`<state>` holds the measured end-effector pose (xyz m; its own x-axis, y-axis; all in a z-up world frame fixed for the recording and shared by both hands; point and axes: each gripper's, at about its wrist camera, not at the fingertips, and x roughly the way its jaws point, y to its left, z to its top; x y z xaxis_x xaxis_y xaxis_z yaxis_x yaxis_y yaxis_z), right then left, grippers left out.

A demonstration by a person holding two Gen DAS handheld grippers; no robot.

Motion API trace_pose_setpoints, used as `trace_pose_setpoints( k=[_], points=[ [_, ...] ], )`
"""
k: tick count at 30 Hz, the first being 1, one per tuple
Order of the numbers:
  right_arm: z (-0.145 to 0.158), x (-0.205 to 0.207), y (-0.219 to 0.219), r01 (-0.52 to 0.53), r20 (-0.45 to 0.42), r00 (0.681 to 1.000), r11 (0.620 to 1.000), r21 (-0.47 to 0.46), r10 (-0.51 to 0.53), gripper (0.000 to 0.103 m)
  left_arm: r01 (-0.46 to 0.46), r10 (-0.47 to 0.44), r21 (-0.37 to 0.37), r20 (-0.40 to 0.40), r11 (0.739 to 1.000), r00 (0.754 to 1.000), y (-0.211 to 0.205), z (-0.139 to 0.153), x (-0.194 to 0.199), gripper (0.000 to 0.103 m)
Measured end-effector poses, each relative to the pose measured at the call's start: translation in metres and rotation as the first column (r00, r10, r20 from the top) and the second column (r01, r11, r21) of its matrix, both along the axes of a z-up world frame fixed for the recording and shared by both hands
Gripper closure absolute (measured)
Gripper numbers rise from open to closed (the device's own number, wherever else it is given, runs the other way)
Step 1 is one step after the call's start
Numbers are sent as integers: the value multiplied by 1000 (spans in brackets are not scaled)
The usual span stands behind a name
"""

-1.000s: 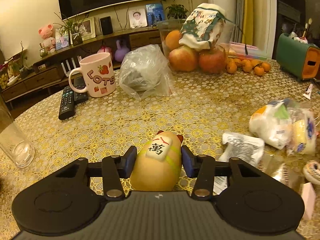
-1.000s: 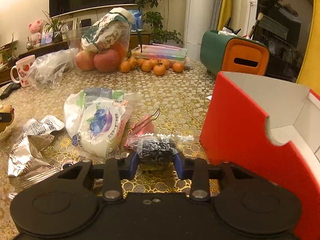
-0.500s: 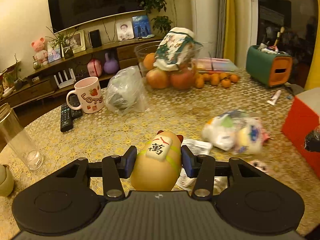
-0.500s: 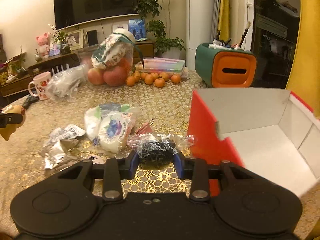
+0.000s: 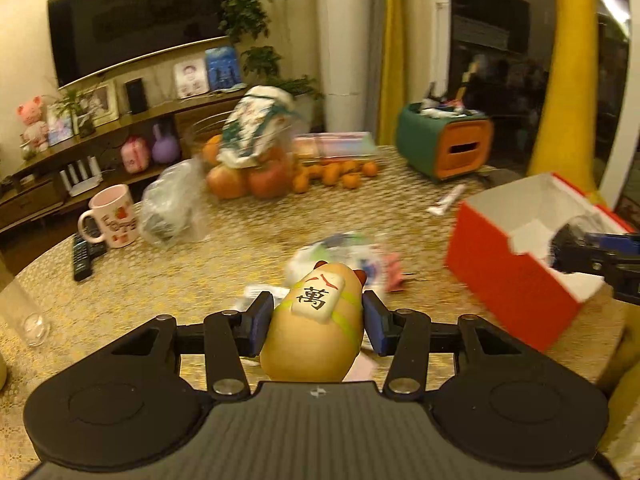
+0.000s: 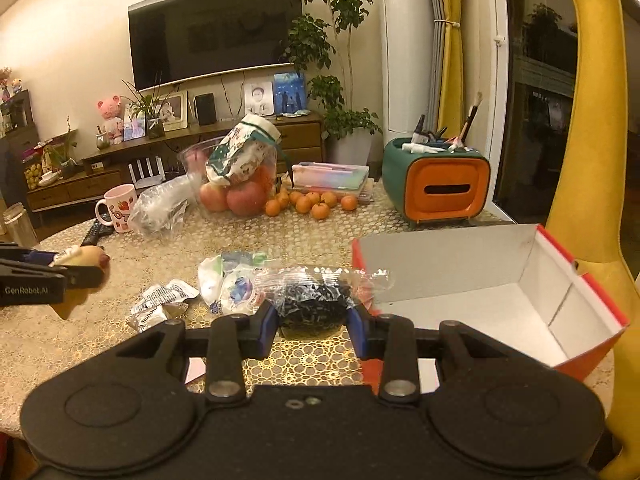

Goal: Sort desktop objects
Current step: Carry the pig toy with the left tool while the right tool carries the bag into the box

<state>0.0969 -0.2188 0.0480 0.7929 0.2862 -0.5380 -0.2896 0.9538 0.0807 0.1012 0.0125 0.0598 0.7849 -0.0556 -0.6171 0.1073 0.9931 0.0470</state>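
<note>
Since the earlier frames both tongs have been lifted clear of the counter (image 5: 168,280), and the red box, formerly at the edge of the left view, is now seen well inside it.

In the left wrist view, the left tongs (image 5: 316,322) are clamped on a smooth, egg-shaped tan figurine (image 5: 314,336), held above the counter; a white tile with a dark character is strapped across its back by yellow-green bands. The counter is covered by a gold lace-patterned cloth. An open red box (image 5: 516,280) with a white cardboard interior stands at the right, and over it the right tongs (image 5: 592,254) are seen, blurred. A pink mug (image 5: 114,216) and a crinkled clear bag (image 5: 172,208) lie far left.

In the right wrist view, the right tongs (image 6: 312,322) are closed on a crinkly clear packet (image 6: 316,296) with dark contents, carried just left of the red box (image 6: 580,280). Crumpled foil wrappers (image 6: 160,304) and a soft white bag (image 6: 228,284) lie on the counter (image 6: 304,236) beyond. The left tongs (image 6: 86,266) with the figurine (image 6: 90,258) are seen at the left edge. Apples in a clear bowl (image 6: 236,196) and small oranges (image 6: 316,202) sit farther back, beside a rounded green-and-orange holder (image 6: 436,184).
</note>
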Motion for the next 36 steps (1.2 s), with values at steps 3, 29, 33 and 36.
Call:
trace_pose_setpoints(
  k=[3, 29, 33, 36],
  points=[
    [7, -3, -13, 7, 9, 1000, 1000, -5, -7, 68, 31, -31, -3, 0, 1000, 1000, -19, 7, -5, 56],
    [-1, 24, -148, 144, -6, 989, 989, -23, -145, 68, 305, -305, 24, -20, 952, 952, -201, 9, 41, 56],
    [-10, 37, -160, 155, -15, 988, 987, -33, -156, 68, 327, -326, 35, -35, 944, 945, -223, -1, 58, 56],
    [-17, 48, -165, 155, -26, 987, 987, -40, -156, 68, 336, -334, 49, -53, 940, 941, -237, -9, 73, 56]
  ],
)
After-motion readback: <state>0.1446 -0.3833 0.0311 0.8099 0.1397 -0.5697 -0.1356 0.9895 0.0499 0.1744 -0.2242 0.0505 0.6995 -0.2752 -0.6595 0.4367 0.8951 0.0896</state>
